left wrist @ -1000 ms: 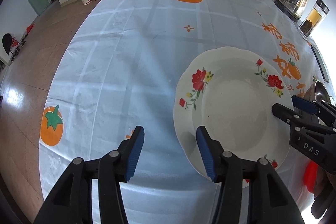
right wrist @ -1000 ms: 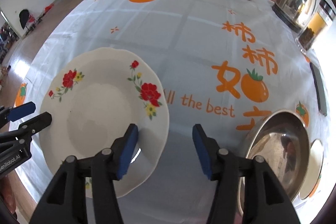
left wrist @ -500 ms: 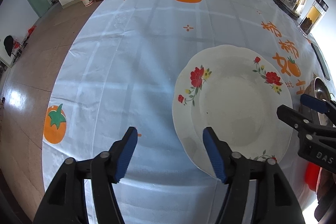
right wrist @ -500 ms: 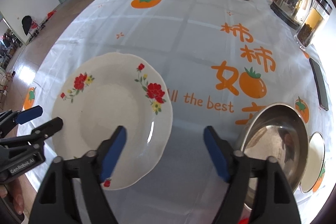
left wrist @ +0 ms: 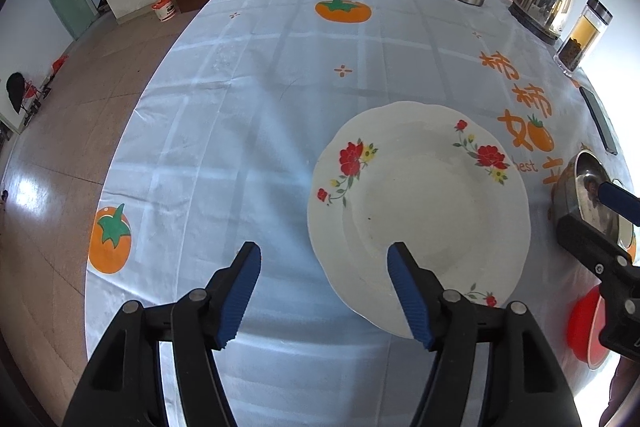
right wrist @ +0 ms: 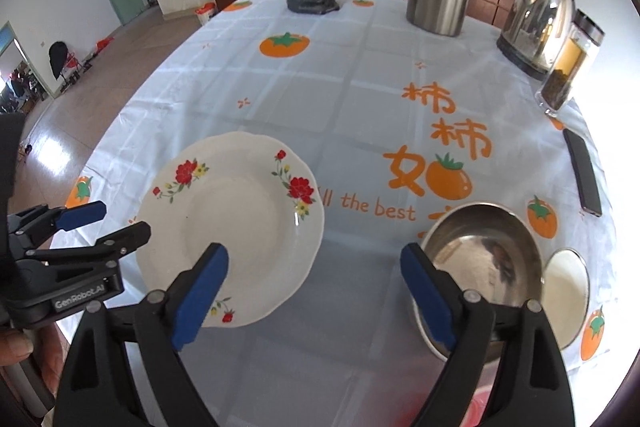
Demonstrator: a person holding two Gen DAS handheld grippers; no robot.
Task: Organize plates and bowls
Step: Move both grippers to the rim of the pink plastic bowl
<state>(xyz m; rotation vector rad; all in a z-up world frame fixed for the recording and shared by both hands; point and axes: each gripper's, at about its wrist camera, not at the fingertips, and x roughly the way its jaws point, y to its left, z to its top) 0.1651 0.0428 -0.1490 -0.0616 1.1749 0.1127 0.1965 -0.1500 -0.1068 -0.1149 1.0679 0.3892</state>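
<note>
Both our left gripper [left wrist: 322,293] and right gripper [right wrist: 314,295] hover empty: left jaws apart, right jaws opening, because the floral plate [left wrist: 420,211] lies flat on the tablecloth [left wrist: 248,115].

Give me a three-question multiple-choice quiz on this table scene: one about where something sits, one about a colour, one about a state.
1. Where is the steel bowl relative to the floral plate in the right wrist view?
A. To its right
B. Stacked on it
C. To its left

2. What colour are the large flowers on the plate?
A. Blue
B. Red
C. Purple

3. What is on the plate?
A. A spoon
B. Food
C. Nothing

Answers:
1. A: the bowl lies to the plate's right on the tablecloth, with bare cloth between them.
2. B: red blooms with green stems mark the rim.
3. C: its white well is bare, and the left gripper and right gripper hover with nothing between their jaws.
</note>
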